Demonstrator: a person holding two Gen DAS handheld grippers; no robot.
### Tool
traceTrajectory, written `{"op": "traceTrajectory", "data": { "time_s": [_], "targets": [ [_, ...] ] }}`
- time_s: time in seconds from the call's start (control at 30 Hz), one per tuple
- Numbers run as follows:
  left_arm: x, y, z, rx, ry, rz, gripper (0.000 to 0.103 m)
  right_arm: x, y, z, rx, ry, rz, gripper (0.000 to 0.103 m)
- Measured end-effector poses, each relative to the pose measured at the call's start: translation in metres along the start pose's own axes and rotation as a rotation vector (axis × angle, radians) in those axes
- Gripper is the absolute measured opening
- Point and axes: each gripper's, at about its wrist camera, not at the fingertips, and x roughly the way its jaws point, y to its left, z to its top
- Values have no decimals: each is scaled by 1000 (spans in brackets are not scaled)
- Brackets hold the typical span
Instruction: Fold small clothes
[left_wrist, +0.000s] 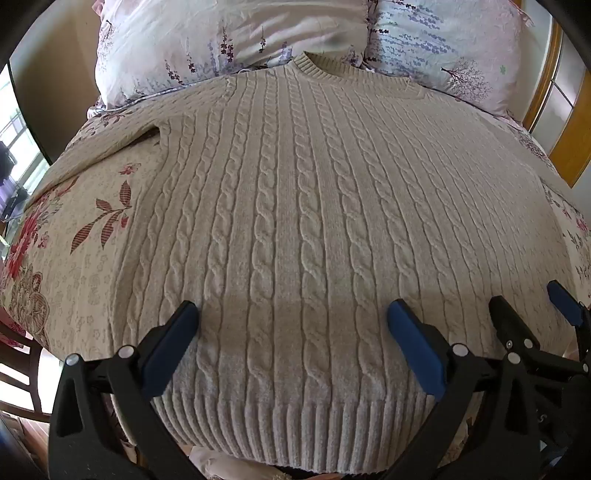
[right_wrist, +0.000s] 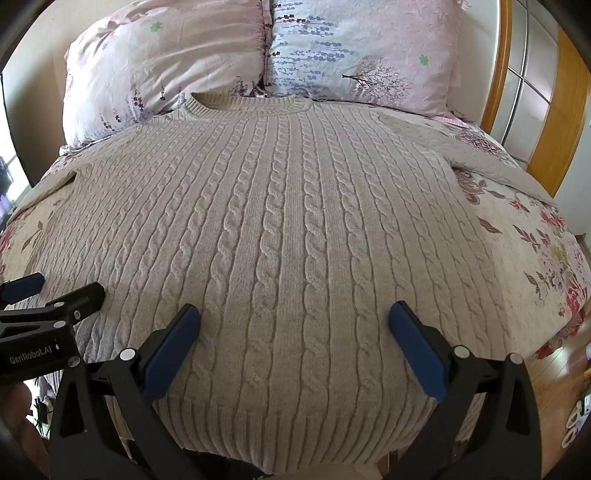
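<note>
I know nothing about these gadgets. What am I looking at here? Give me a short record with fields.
garment: beige cable-knit sweater, spread flat, front up, not yet folded
collar: at the far end, by the pillows
hem: ribbed, nearest the cameras
surface: bed with a floral cover
left tool: open, above the sweater near the hem, holding nothing
right tool: open, beside the left one, holding nothing
</note>
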Motion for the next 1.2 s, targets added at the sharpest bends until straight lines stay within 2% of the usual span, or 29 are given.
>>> {"op": "traceTrajectory", "data": {
  "time_s": [1.2],
  "targets": [
    [0, 0, 0, 0, 0, 0, 101, 3, 1, 2, 1, 5, 0, 102]
  ]
}}
